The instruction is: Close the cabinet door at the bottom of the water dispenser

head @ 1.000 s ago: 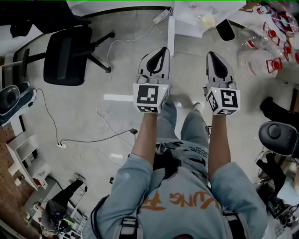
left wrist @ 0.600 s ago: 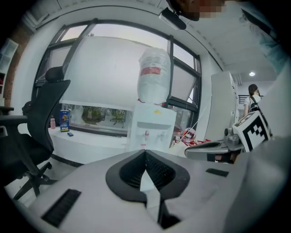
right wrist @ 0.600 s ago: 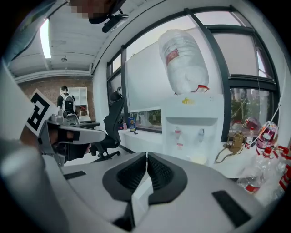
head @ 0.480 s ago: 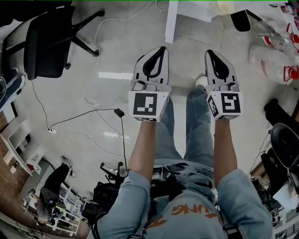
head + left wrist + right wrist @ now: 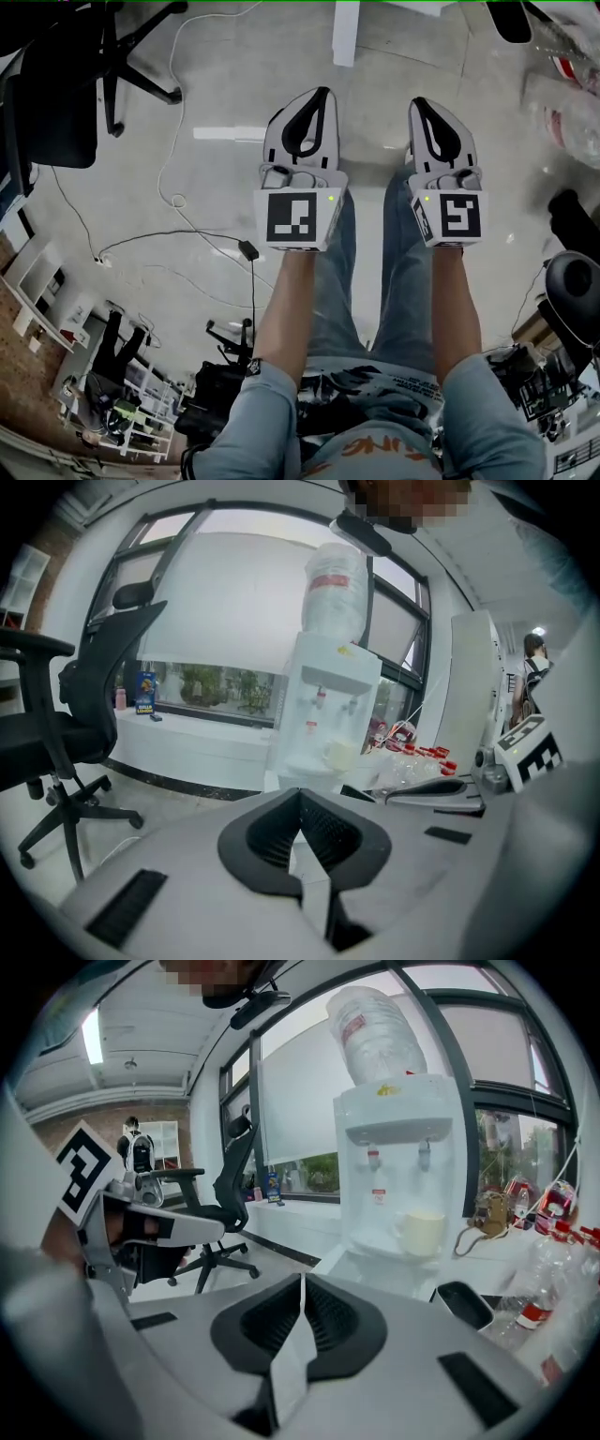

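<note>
The white water dispenser (image 5: pixel 323 710) stands ahead of both grippers, an upturned bottle (image 5: pixel 380 1035) on top and a cream cup (image 5: pixel 420 1232) on its tray. Its lower cabinet is hidden behind the gripper bodies in both gripper views. In the head view a white upright panel (image 5: pixel 345 33) at the top edge may be the open cabinet door; I cannot tell for sure. My left gripper (image 5: pixel 324 92) (image 5: pixel 300 794) and right gripper (image 5: pixel 416 101) (image 5: pixel 302 1279) are held side by side over the floor, both shut with nothing between the jaws, well short of the dispenser.
A black office chair (image 5: pixel 56 103) stands at the left, and cables (image 5: pixel 178 202) trail across the floor. Plastic bottles with red caps (image 5: pixel 417 757) lie right of the dispenser. Another black chair (image 5: pixel 572 286) and clutter sit at the right. The person's legs (image 5: pixel 398 272) are below the grippers.
Both grippers have sunk together toward the floor. In the head view the chair, the white panel and the bottles have slid toward the top edge, and the legs now show more.
</note>
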Available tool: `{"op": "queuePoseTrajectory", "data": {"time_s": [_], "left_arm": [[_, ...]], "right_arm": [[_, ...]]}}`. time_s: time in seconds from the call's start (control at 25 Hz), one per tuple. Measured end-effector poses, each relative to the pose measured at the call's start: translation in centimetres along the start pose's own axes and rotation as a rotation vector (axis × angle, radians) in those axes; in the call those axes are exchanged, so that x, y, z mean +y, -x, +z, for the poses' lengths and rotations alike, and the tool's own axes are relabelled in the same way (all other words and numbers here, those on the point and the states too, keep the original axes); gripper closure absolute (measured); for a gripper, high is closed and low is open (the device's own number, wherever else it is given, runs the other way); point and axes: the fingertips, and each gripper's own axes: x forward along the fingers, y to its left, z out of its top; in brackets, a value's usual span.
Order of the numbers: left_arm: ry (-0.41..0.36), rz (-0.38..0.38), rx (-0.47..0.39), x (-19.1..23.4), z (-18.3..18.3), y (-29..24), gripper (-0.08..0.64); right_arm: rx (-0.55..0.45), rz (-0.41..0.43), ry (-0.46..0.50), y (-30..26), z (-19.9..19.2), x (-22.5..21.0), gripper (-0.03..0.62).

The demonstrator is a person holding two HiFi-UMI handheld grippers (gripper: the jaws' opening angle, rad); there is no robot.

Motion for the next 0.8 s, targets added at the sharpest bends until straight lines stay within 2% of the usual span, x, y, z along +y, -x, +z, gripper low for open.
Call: {"op": "queuePoseTrajectory", "data": {"time_s": [0.16, 0.32, 0.48, 0.6, 0.8], "left_arm": [[-0.001, -0.012, -0.011, 0.6, -2.5, -0.8, 0.54], [0.009, -0.004, 0.044, 1.6, -5.2, -0.4, 0.54], [0.037, 0.009, 0.064, 2.9, -6.8, 0.0, 0.54], [0.021, 0.015, 0.096, 4.3, -8.0, 0.1, 0.54], [0.046, 0.041, 0.122, 5.5, -9.9, 0.0, 0.54]], "right_arm": [[0.008, -0.011, 0.008, -2.2, -3.2, 1.6, 0.561], [0.025, -0.004, 0.023, -4.1, -5.0, 3.2, 0.561], [0.056, 0.001, 0.028, -6.1, -6.8, 4.3, 0.56], [0.083, -0.038, 0.018, -7.8, -8.2, 4.9, 0.558], [0.129, -0.076, -0.015, -9.5, -10.8, 5.1, 0.463]]}}
